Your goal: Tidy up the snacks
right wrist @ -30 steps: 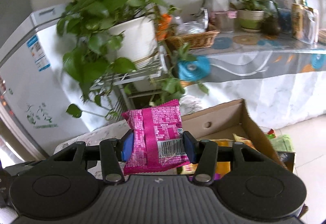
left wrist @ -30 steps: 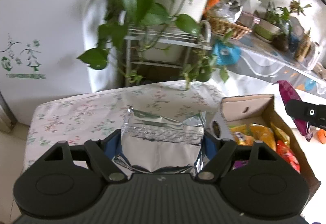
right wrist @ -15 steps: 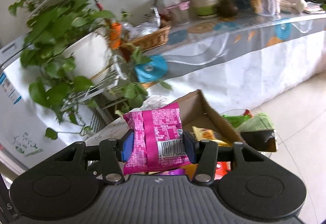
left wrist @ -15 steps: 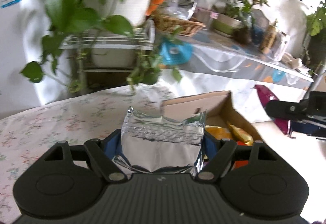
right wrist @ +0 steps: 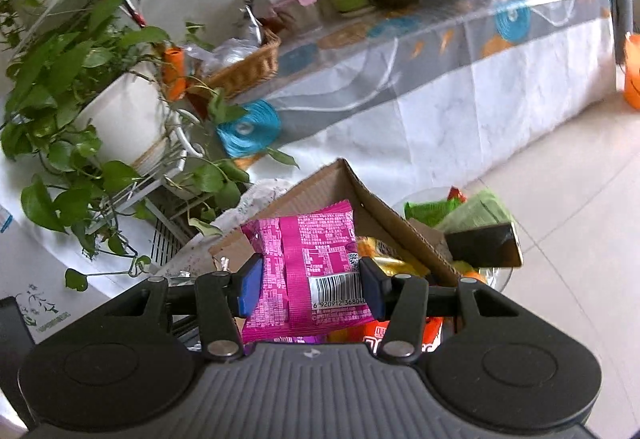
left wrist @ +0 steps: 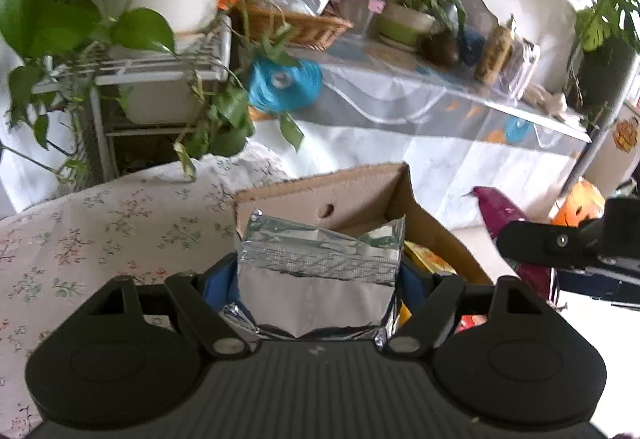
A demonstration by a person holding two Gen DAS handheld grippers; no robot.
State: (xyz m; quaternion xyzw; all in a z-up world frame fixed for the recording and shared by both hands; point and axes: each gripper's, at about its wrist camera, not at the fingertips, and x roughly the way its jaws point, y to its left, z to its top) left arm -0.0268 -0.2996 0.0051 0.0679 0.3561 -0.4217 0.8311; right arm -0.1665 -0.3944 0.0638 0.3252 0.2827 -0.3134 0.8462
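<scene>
My left gripper [left wrist: 318, 275] is shut on a silver foil snack bag [left wrist: 320, 279], held above the near end of an open cardboard box [left wrist: 360, 191] that holds several colourful snack packs. My right gripper [right wrist: 308, 281] is shut on a pink snack packet [right wrist: 308, 271] with a barcode, held above the same cardboard box [right wrist: 384, 215]. In the left wrist view the right gripper [left wrist: 560, 243] shows at the right edge with the pink packet [left wrist: 504, 211] seen edge-on.
The box sits on a table with a floral cloth [left wrist: 100, 231]. Potted plants on a white wire rack [left wrist: 160, 71] stand behind it. A long draped table [right wrist: 440, 87] carries pots and a wicker basket [right wrist: 248, 67]. A glass bowl of green packets [right wrist: 472, 215] stands right of the box.
Both grippers have swung to the right, keeping their packets. The left gripper now sits over the box instead of over the floral cloth, and the right gripper looks further right, past the box.
</scene>
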